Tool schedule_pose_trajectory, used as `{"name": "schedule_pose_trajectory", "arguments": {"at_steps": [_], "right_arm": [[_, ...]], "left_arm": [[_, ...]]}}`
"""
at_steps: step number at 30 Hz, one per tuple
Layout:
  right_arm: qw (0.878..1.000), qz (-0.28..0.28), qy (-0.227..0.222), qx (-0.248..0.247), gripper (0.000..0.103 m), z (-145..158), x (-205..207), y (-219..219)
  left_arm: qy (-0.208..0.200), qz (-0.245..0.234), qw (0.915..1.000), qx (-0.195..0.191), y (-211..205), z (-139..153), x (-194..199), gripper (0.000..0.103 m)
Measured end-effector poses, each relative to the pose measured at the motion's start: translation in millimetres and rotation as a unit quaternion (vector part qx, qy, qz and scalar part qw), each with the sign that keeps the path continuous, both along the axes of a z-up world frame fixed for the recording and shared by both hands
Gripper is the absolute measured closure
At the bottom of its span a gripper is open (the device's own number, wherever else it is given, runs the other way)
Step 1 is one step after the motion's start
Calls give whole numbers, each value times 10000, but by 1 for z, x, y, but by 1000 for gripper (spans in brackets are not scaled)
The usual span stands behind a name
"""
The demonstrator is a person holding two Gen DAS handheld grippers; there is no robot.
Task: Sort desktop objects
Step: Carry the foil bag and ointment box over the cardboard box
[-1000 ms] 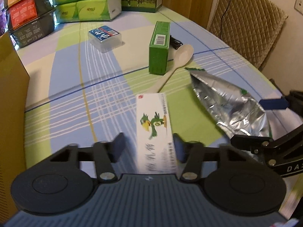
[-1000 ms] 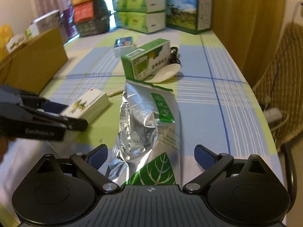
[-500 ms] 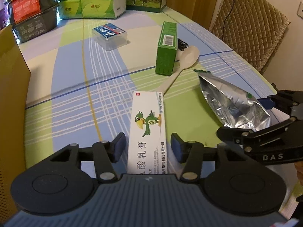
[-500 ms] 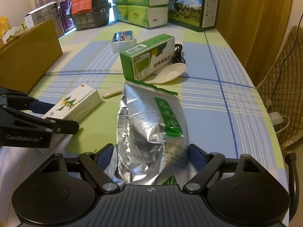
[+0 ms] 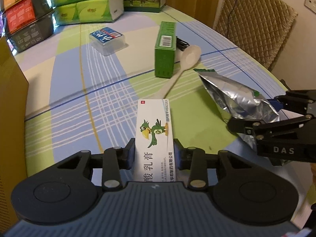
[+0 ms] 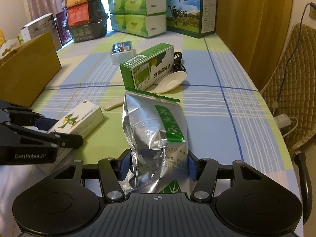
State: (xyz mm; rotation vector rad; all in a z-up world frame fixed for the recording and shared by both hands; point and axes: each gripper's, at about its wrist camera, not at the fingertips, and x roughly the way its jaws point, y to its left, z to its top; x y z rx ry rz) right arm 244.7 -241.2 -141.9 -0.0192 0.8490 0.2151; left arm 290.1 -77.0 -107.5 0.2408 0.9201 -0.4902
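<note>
My left gripper (image 5: 154, 154) is shut on the near end of a white medicine box with a green parrot (image 5: 155, 126), which lies on the checked tablecloth. The same white box (image 6: 79, 121) shows at the left of the right wrist view, held by the left gripper (image 6: 53, 130). My right gripper (image 6: 157, 165) is shut on the bottom of a silver foil pouch with a green label (image 6: 156, 132). That pouch (image 5: 237, 100) lies to the right in the left wrist view, with the right gripper (image 5: 276, 110) clamped on it.
Further back lie a green carton (image 6: 148, 66), a white spoon (image 6: 171, 81), a black cable (image 6: 177, 61) and a clear-wrapped blue packet (image 6: 121, 51). A cardboard box (image 6: 25, 73) stands at left. Tissue packs (image 6: 138, 7) and a milk carton (image 6: 189, 9) line the far edge. A padded chair (image 6: 292, 83) is at right.
Both grippers have closed: the left one's fingers came in against the white box, and the right one slid forward along the foil pouch and pinched it.
</note>
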Motion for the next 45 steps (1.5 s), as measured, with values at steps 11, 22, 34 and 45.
{"name": "schedule_pose_trajectory", "arguments": {"at_steps": [11, 22, 34, 45], "right_arm": [[9993, -207, -176, 256, 52, 18, -29, 2], [9976, -443, -137, 524, 52, 29, -68, 1], [9947, -533, -326, 821, 52, 77, -117, 17], [9925, -156, -740, 956, 52, 136, -144, 68]], "left_arm": [[-189, -170, 9997, 11, -4, 25, -21, 70], [-160, -75, 9995, -263, 15, 43, -40, 70], [-668, 86, 9970, -374, 36, 88, -94, 70], [-1222, 447, 9906, -411, 86, 156, -137, 70]]}}
